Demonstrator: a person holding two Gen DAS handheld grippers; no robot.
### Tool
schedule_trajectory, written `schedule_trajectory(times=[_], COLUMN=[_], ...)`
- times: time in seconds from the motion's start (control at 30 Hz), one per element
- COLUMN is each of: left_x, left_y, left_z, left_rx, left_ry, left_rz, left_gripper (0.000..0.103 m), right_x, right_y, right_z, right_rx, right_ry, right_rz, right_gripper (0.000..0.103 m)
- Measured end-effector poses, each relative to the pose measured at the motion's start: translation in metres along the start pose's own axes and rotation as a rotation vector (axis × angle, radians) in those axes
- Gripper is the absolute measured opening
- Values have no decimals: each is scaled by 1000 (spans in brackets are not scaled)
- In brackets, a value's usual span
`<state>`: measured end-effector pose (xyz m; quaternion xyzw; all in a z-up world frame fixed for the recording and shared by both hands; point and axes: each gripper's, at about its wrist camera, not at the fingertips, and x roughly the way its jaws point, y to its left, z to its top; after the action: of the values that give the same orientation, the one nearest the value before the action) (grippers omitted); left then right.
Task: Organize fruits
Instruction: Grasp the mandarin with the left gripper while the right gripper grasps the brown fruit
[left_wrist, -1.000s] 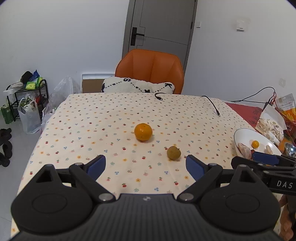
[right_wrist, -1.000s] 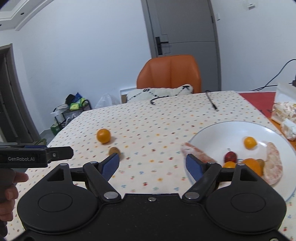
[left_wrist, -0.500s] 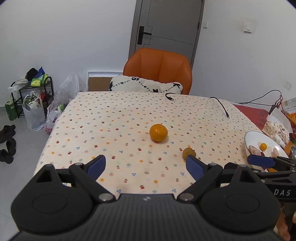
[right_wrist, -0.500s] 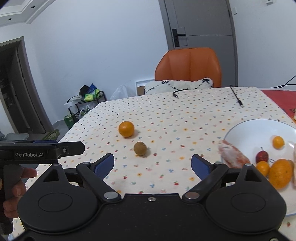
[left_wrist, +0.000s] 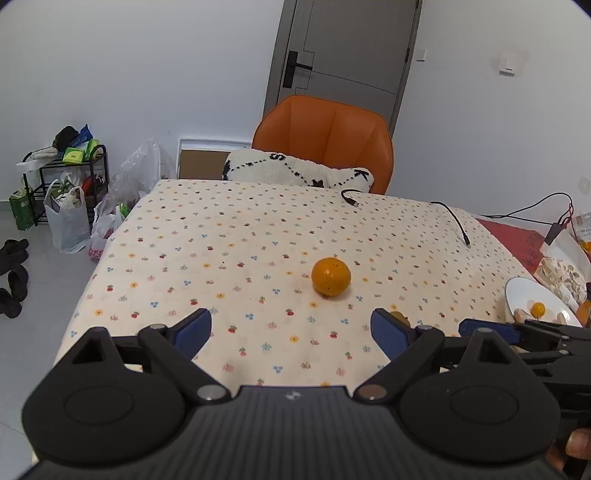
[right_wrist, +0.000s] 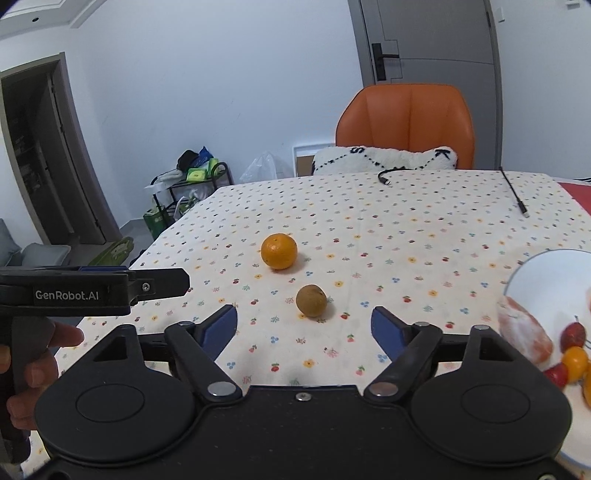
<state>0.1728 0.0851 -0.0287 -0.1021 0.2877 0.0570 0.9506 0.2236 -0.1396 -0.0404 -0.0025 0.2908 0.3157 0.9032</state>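
Both grippers have swung left off the plate (right_wrist: 532, 273) toward the kiwi (right_wrist: 311, 300) and orange (right_wrist: 279, 251) lying loose on the table (right_wrist: 406, 229); the left gripper (left_wrist: 290, 332) gapes empty, while the right gripper (right_wrist: 304, 326), its jaws closing on nothing, risks nudging the round kiwi away.

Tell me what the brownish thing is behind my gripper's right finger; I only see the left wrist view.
Observer: A small round brown fruit, lying on the tablecloth, nearer us than the orange and apart from it.
Operator: Is the right gripper holding anything?
Observer: No. Its jaws are closing with nothing between the pads; the brown fruit lies just ahead.
Operator: What else is on the plate?
Observer: Small red fruits and a pinkish peeled piece.
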Motion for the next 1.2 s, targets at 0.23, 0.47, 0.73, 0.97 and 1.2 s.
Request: schedule_trajectory(times=[0.23,0.47,0.73,0.97,1.2], left_x=[16,34,51,68,90], left_y=[1,-3,-11,-24,-34], left_z=[5,8,13,16,18], left_rx=[-4,8,26,54,67], left_ry=[0,9,12,20,29], left_rz=[-3,-8,-17,-29,-27], left_gripper=[90,88,79,71,66], right_x=[26,48,60,49,32], right_y=[-4,-11,-13,-20,-30], right_z=[7,9,10,13,21], right_rx=[7,28,22,34,43], right_ry=[32,63,66,33,-9], right_rz=[5,2,18,0,-31], right_gripper=[60,52,23,23,23])
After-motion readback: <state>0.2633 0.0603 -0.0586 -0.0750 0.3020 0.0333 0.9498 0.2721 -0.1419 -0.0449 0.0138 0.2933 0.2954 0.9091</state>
